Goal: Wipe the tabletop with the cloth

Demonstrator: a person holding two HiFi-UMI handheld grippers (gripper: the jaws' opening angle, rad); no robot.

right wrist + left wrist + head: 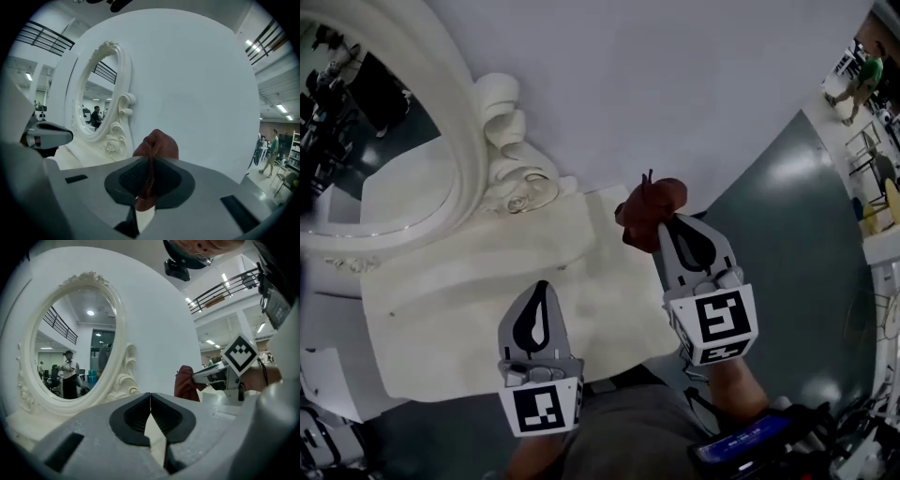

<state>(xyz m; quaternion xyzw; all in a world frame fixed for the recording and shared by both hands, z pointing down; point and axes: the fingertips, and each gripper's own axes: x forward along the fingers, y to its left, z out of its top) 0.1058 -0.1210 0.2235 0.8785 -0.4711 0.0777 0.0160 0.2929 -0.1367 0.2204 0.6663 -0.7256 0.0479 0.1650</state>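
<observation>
The right gripper [149, 164] is squeezing the bunched red-brown cloth [157, 143] tight between its jaws, at the far edge of the cream tabletop [459, 291]. Beside it, the left gripper [150, 399] is holding its jaws pressed together with nothing in them. A white oval mirror [464, 141] is standing just ahead.

The left gripper [540, 287] is pointing forward, its jaws pressing together tip to tip. The right gripper [671, 221] is sitting further forward and just to the right of the left one, its jaws clamping a bunched fold of the cloth [649, 208]. The left marker cube [542, 408] and right marker cube [719, 322] are facing up. The right forearm [739, 392] is trailing back toward the body
</observation>
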